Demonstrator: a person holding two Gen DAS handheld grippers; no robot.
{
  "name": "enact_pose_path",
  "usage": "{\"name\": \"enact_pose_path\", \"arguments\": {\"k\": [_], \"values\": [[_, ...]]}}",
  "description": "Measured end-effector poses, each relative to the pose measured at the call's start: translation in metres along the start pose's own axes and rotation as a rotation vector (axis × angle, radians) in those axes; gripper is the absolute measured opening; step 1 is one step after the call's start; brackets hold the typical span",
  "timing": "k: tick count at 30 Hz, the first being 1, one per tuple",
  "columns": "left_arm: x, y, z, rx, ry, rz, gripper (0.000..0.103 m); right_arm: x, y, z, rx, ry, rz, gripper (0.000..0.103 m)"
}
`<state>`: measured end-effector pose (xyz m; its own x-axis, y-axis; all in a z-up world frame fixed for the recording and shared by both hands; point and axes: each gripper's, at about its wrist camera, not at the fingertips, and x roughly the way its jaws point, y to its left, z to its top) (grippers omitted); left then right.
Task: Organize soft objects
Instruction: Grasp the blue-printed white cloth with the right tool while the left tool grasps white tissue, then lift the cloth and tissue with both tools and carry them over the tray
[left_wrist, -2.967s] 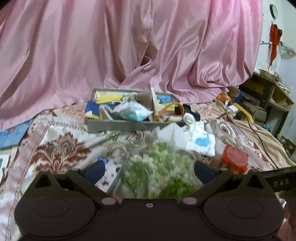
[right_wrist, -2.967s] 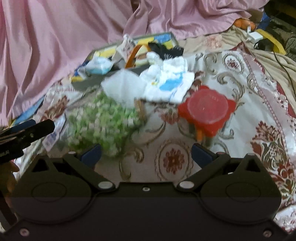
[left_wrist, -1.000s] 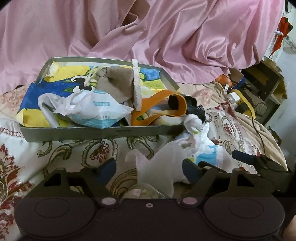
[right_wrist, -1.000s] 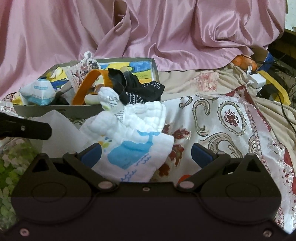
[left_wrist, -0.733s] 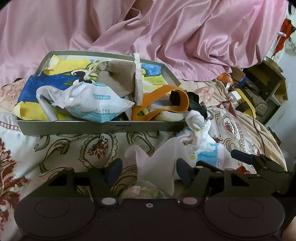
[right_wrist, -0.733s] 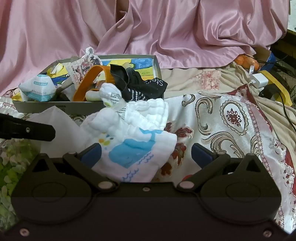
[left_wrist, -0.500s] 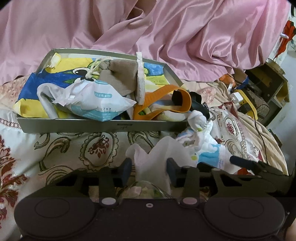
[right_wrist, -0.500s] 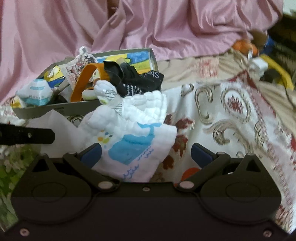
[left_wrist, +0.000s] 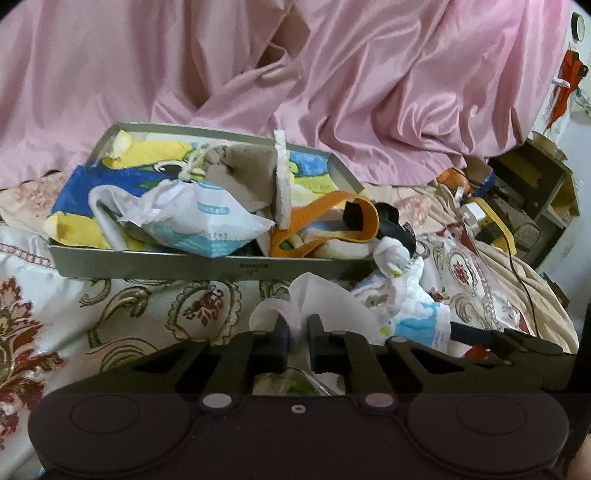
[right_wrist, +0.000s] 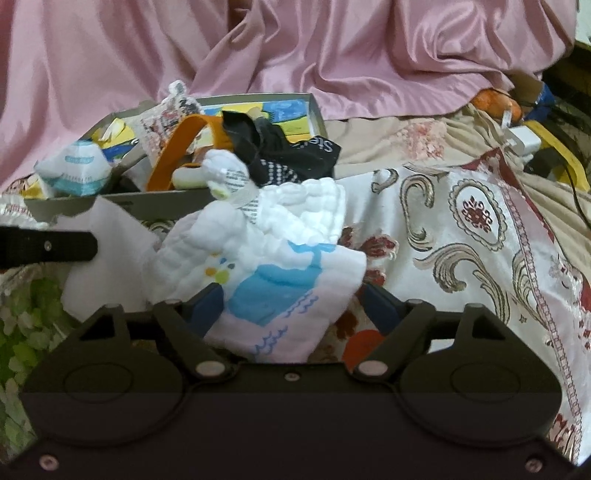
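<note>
My left gripper is shut on the white top of a plastic bag whose green-and-white filling shows in the right wrist view. My right gripper is partly open, with its fingers on either side of a white quilted cloth with a blue print; its jaws stand apart around the cloth. A grey tray behind holds soft things: a white-and-blue packet, an orange strap and a black cloth.
A floral bedspread covers the surface. Pink satin drapes hang behind the tray. A red lid lies under the right gripper. A wooden shelf and cables sit at the far right.
My left gripper's fingers have closed onto the white top of the bag. My right gripper's fingers have narrowed around the quilted cloth.
</note>
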<state>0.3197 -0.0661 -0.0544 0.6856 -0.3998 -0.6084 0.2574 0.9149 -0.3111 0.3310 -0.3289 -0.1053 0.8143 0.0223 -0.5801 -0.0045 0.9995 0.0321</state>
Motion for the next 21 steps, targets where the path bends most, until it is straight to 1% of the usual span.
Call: {"name": "enact_pose_path", "arguments": {"k": [2, 4, 6, 7, 8, 9, 11, 13, 14, 18, 21], "values": [[-0.003, 0.003, -0.002, -0.018, -0.021, 0.007, 0.011, 0.000, 0.002, 0.000, -0.009, -0.002, 0.000, 0.066], [-0.005, 0.006, -0.003, -0.039, -0.031, 0.010, 0.011, 0.001, 0.005, 0.000, -0.017, 0.000, -0.011, 0.062], [-0.008, 0.009, -0.005, -0.056, -0.043, 0.014, 0.010, 0.000, 0.006, 0.000, -0.019, -0.003, -0.014, 0.056], [-0.009, 0.009, -0.006, -0.057, -0.047, 0.015, 0.010, -0.001, 0.007, 0.000, -0.025, -0.006, -0.013, 0.049], [-0.010, 0.008, -0.007, -0.055, -0.054, 0.018, 0.010, -0.001, 0.009, 0.000, -0.032, -0.007, -0.013, 0.039], [-0.010, 0.008, -0.007, -0.051, -0.059, 0.020, 0.010, -0.002, 0.009, -0.001, -0.037, -0.005, -0.004, 0.034], [-0.011, 0.006, -0.008, -0.036, -0.068, 0.022, 0.009, -0.003, 0.011, -0.001, -0.045, -0.009, 0.003, 0.017], [-0.012, 0.004, -0.008, -0.024, -0.072, 0.024, 0.009, -0.006, 0.013, -0.001, -0.043, -0.022, 0.007, 0.009], [-0.012, 0.004, -0.008, -0.021, -0.077, 0.026, 0.009, -0.008, 0.012, -0.001, -0.035, -0.028, 0.006, 0.006], [-0.020, 0.000, -0.006, -0.003, -0.117, 0.047, 0.008, -0.016, 0.008, 0.001, -0.020, -0.081, -0.003, 0.003], [-0.030, -0.004, -0.003, 0.019, -0.141, 0.047, 0.007, -0.030, 0.008, 0.002, -0.037, -0.163, -0.018, 0.003]]}}
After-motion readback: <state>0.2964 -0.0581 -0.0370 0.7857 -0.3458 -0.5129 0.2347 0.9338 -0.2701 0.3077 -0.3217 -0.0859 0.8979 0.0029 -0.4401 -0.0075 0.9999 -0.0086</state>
